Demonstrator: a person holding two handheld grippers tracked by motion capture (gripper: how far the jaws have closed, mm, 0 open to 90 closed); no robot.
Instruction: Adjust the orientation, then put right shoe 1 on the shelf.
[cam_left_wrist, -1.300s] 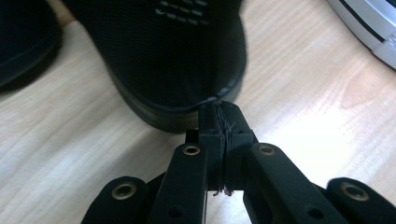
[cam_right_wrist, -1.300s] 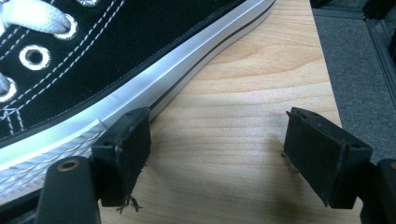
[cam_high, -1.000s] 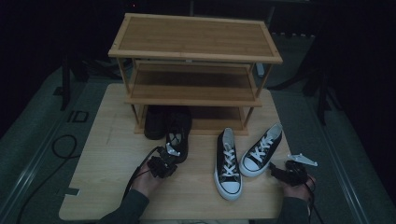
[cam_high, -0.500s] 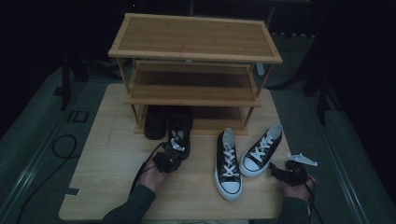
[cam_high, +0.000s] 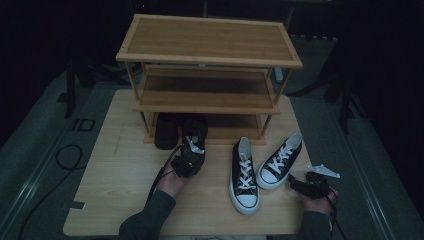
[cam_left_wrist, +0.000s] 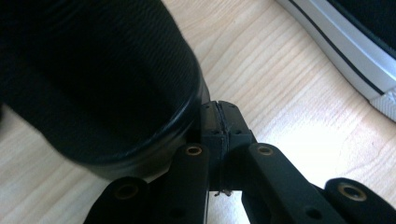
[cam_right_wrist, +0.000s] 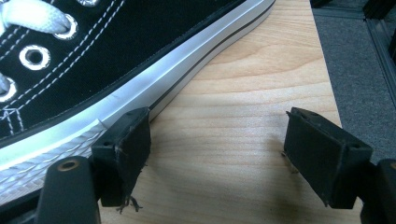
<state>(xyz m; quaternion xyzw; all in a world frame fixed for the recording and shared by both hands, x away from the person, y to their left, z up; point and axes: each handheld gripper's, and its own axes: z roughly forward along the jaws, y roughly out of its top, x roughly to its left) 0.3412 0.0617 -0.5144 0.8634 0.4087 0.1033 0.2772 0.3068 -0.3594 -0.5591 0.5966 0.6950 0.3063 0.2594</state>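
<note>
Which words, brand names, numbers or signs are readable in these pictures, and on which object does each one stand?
"ID": large pale characters on the grey floor mat, left of the wooden table; they look like these two letters, but the picture is dim.
No brand or label can be read on the black-and-white sneakers, on the black shoe, or on the bamboo shoe rack.

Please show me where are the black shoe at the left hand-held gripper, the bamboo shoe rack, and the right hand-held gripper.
black shoe (cam_high: 196, 131), high view, on its upper.
bamboo shoe rack (cam_high: 210, 40), high view, on the top shelf.
right hand-held gripper (cam_right_wrist: 217, 156), right gripper view, between its open jaws.
</note>
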